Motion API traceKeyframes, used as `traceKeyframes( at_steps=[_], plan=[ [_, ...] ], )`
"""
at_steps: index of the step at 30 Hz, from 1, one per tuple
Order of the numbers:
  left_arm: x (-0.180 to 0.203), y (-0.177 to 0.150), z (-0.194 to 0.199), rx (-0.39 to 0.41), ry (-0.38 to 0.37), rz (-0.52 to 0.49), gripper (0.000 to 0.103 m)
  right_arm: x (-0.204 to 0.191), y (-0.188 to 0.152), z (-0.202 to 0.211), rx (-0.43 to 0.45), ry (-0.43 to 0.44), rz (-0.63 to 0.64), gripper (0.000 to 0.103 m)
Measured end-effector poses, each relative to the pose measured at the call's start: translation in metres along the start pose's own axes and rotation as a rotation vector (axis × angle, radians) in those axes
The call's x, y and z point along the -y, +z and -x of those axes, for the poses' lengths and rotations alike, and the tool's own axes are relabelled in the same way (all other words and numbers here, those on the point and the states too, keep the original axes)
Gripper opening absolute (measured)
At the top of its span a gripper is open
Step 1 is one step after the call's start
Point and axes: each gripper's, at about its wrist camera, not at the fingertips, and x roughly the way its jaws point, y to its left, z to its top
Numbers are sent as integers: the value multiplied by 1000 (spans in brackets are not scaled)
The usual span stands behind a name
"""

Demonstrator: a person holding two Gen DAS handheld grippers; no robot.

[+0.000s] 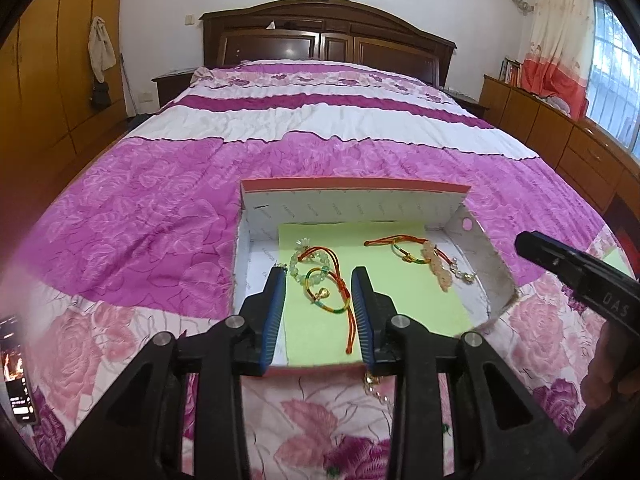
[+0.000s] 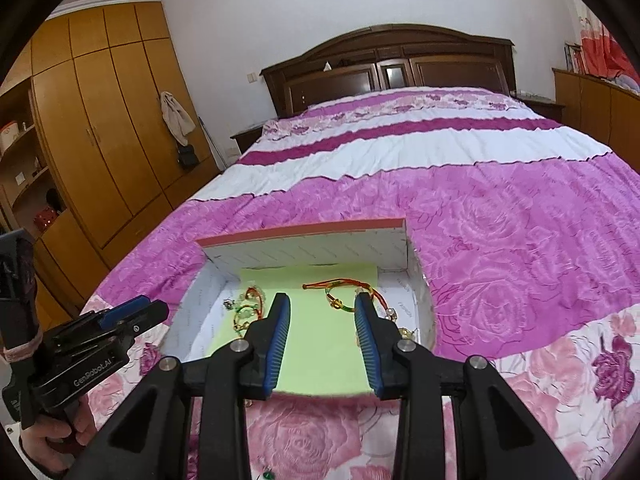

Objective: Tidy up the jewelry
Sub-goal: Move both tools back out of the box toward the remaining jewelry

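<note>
A shallow white box (image 1: 360, 198) with a pink rim lies on the bed, lined with green paper (image 1: 400, 292). A red-cord bracelet with pale green beads and a gold charm (image 1: 320, 280) lies at its left. A second red-cord bracelet with a peach carved piece (image 1: 424, 258) lies at its right. My left gripper (image 1: 319, 276) is open, its fingers either side of the beaded bracelet, holding nothing. My right gripper (image 2: 322, 300) is open and empty over the green paper (image 2: 320, 344), between the beaded bracelet (image 2: 248, 308) and the second bracelet (image 2: 340, 292). A pearl and gold piece (image 1: 376, 386) lies on the bedspread before the box.
The box sits on a pink and purple flowered bedspread (image 1: 160, 216) with a dark wooden headboard (image 1: 328, 36) behind. A wooden wardrobe (image 2: 104, 128) stands at the left. A phone (image 1: 16, 368) lies at the bed's left edge. The left gripper's body shows in the right wrist view (image 2: 92, 340).
</note>
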Motion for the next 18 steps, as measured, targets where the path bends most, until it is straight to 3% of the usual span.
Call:
traceKeyframes(
  at_steps=[8,18],
  plan=[
    [-5,-11,25,-7,-2,13,27,-3,-11,37,15,9,-7,40],
    [-9,-31,46,-31,-17,12,29,-5,-43,58,-29,0,-31,41]
  ],
)
